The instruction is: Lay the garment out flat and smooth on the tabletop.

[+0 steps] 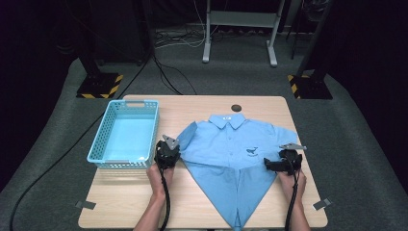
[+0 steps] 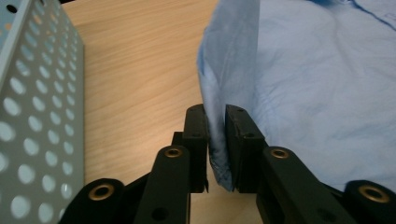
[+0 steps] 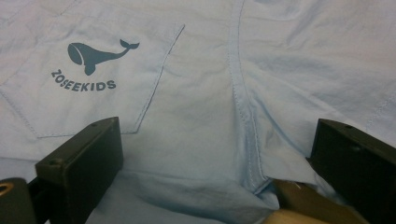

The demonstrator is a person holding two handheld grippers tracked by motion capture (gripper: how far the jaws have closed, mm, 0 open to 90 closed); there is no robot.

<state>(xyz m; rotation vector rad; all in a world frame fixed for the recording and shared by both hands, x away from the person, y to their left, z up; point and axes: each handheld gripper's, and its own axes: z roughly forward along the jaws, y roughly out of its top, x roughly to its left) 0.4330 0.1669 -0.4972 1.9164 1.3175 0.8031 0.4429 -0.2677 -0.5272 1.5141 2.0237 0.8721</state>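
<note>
Tongs x2 (image 2: 215, 135) (image 3: 210, 163), 1 shirt (image 1: 231, 144), 1 basket (image 1: 126, 134).

Wide-apart tongs (image 3: 219, 163) over blue shirt (image 3: 205, 107) beside whale-print pocket (image 3: 93, 70)

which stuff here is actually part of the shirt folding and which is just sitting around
In use:
- light blue short-sleeved shirt with a whale print, spread on the pale wooden table
- left gripper, jaws closed on a fold of the shirt's edge
- right gripper, jaws open over the shirt near the pocket

Lying about:
- light blue perforated plastic basket, holding nothing
- small dark round disc at the table's far edge
</note>
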